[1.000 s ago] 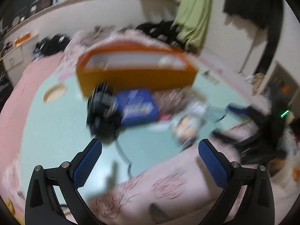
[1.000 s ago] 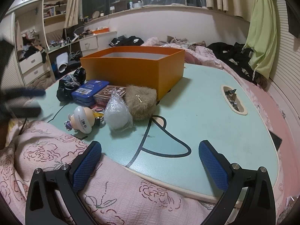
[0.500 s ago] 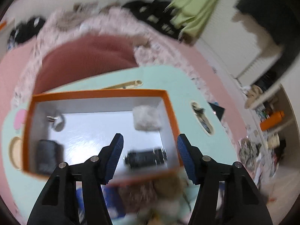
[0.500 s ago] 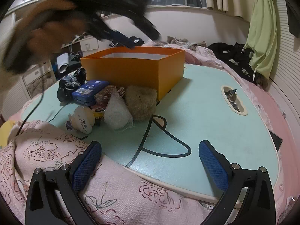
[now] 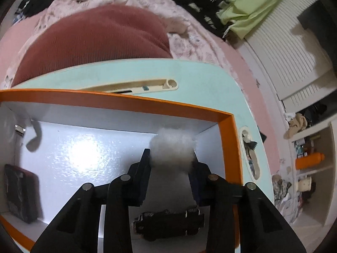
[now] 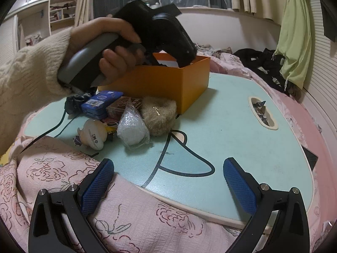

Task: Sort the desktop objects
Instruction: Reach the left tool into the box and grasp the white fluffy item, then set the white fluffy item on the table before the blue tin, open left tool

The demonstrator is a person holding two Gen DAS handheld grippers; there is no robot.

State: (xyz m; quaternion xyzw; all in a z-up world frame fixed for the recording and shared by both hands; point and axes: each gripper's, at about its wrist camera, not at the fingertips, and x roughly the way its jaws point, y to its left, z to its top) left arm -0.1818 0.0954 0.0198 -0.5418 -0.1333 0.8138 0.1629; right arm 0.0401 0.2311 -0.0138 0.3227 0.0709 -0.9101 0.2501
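My left gripper [image 5: 171, 158] is inside the orange box [image 5: 130, 102], its jaws closed against a white fluffy ball [image 5: 171, 149] near the box's right wall. A black toy car [image 5: 168, 224] and a dark pouch [image 5: 20, 191] lie on the box floor. In the right wrist view the left gripper body [image 6: 151, 25] dips into the orange box [image 6: 168, 84]. My right gripper [image 6: 168, 181] is open and empty over the pink quilt at the table's near edge. Loose items sit left of the box: a blue tin [image 6: 101, 103], a brown furry pouch [image 6: 158, 116], a plastic-wrapped white ball [image 6: 132, 126], a white figurine [image 6: 92, 135].
The mint table [image 6: 231, 126] has an oval recess with clips [image 6: 262, 110] at the right. A black cable [image 6: 48, 130] runs off the left edge. A phone [image 6: 310, 158] lies on the pink quilt at right. A red cushion [image 5: 94, 40] lies behind the table.
My left gripper swung from the table's near side up over the box, dropped inside and narrowed its jaws around the white fluffy ball. The right gripper stayed still.
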